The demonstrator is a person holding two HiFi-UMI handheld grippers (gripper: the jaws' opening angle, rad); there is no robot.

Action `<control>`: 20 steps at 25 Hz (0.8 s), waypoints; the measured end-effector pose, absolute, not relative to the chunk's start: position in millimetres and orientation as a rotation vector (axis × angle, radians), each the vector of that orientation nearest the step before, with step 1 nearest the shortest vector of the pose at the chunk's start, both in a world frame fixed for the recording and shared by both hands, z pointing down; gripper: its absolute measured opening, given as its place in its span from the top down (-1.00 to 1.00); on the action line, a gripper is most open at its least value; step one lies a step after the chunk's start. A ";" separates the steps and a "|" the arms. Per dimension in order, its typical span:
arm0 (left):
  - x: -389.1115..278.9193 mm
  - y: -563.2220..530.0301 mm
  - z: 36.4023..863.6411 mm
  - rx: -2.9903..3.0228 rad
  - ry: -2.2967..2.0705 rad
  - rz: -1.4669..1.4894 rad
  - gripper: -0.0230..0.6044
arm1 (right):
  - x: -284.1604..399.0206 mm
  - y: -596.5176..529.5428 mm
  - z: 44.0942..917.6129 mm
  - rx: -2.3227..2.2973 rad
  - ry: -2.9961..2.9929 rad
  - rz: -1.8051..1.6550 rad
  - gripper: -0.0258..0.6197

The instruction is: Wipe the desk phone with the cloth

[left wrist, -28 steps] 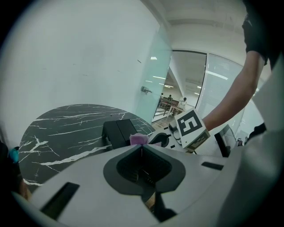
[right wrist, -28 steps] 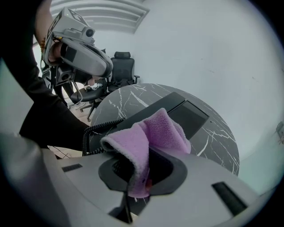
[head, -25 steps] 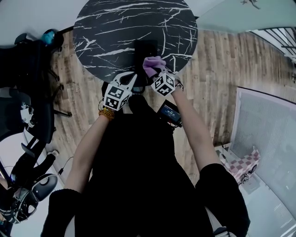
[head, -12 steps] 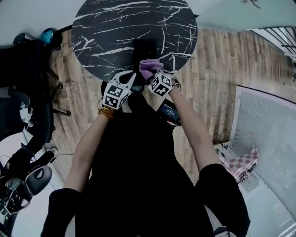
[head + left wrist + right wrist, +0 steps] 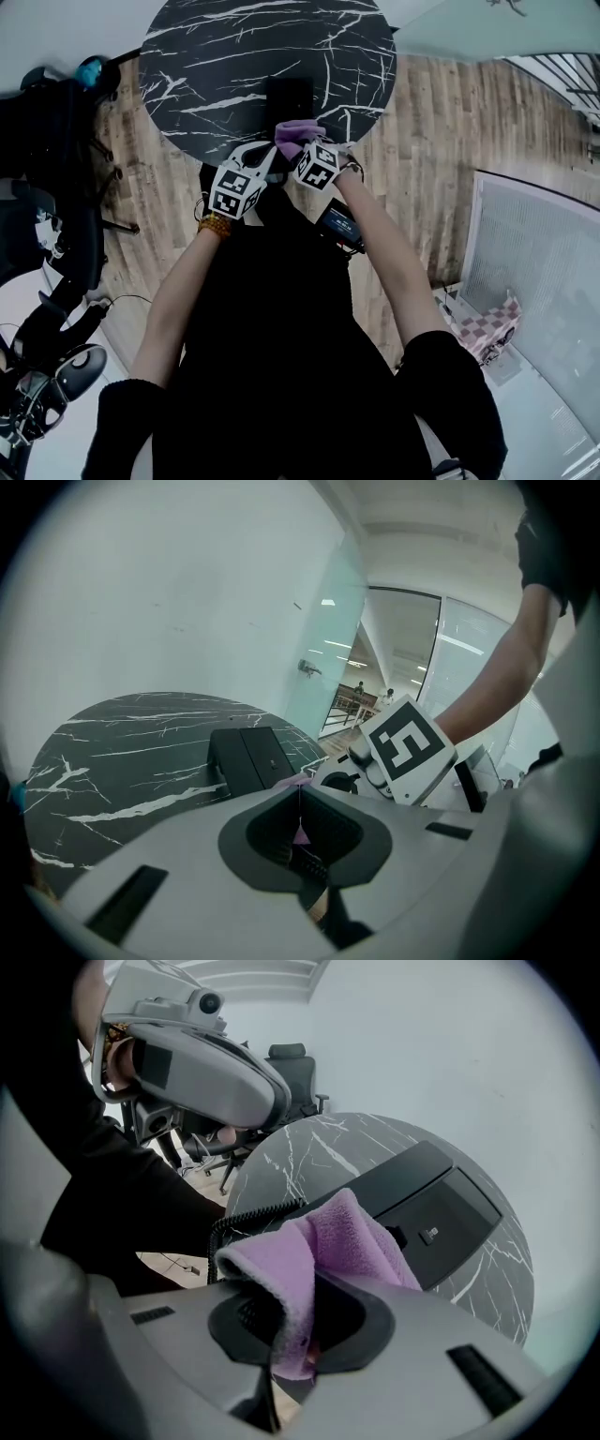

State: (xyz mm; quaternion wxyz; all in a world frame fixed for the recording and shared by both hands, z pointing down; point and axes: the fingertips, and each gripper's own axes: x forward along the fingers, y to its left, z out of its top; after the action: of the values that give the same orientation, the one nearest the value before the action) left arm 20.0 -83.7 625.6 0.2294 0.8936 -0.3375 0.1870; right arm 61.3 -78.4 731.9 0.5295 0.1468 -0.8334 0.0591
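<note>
1. Where the round marble table (image 5: 216, 56) curves toward the person, the phone (image 5: 291, 98) lies on its near half, close to the rim. Bare marble shows on the phone's left, right and far sides.
2. It is black, matte and boxy, with a seam splitting its top into two panels. A coiled cord (image 5: 246, 1215) runs along its near side.
3. The cloth (image 5: 297, 134) is purple, fleecy and bunched. It sits just beside the phone's near edge, above the table rim; whether they touch cannot be told.
4. The right gripper (image 5: 302, 145) has its jaws clamped on the cloth, which spills up over them.
5. The left gripper (image 5: 265, 161) is just beside it at the rim, jaws pressed together to a thin seam.
6. Wood floor (image 5: 441, 141) lies right of the table, while office chairs (image 5: 56, 216) crowd the left.
</note>
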 end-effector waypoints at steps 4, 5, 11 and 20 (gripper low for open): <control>18.9 -86.7 627.1 2.450 -0.940 0.506 0.88 | 58.4 -75.0 733.4 0.292 -1.956 0.155 0.74; 17.9 -87.8 627.6 2.444 -0.948 0.500 0.88 | 57.8 -74.4 733.6 0.275 -1.946 0.153 0.74; 2.6 -97.3 629.3 2.396 -1.018 0.465 0.88 | 47.9 -67.9 737.1 0.168 -1.907 0.125 0.74; -2.5 -96.8 625.3 2.406 -1.032 0.480 0.88 | 45.4 -67.1 734.9 0.195 -1.968 0.235 0.74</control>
State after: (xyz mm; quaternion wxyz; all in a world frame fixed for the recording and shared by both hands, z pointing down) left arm -2.5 -96.8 625.3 0.2379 0.8780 -0.3766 0.1750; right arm 45.4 -67.1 734.9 0.5439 0.0822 -0.8293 0.0989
